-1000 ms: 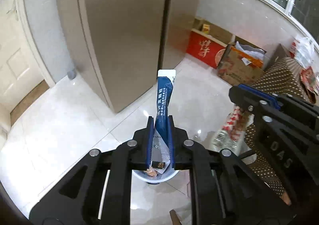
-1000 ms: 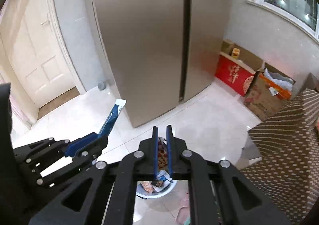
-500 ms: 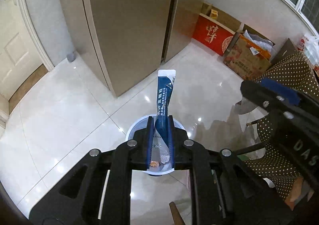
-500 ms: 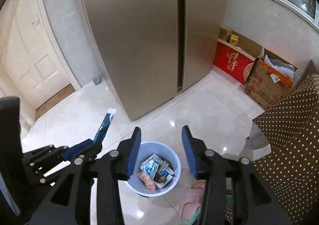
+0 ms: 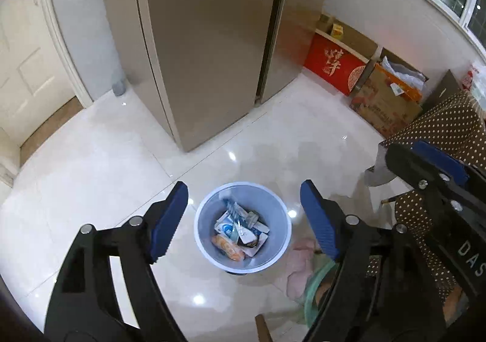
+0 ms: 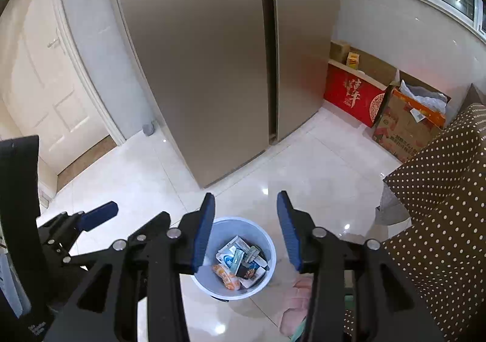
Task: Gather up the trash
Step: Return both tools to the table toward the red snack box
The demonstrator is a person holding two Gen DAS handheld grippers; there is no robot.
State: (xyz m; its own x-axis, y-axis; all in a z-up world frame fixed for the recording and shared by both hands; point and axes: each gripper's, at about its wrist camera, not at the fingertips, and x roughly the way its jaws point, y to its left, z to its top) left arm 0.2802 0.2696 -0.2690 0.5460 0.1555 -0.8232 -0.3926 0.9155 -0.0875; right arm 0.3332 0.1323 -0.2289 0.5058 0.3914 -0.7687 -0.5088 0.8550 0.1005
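The left gripper [image 5: 244, 214], which half a second ago pinched a blue sachet upright above the waste bin [image 5: 206, 246], now stands with its jaws spread wide and nothing between them; a blue sachet [image 5: 232, 210] lies on top of the wrappers inside the bin, so the drop appears done. The right gripper [image 6: 246, 231], already parted by then, remains spread and empty above the same bin. This piece of trash looks collected, and both grippers seem free for another item.

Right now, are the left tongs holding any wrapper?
No, the left tongs are spread wide with nothing between them, and the wrappers lie inside the bin on the floor below.
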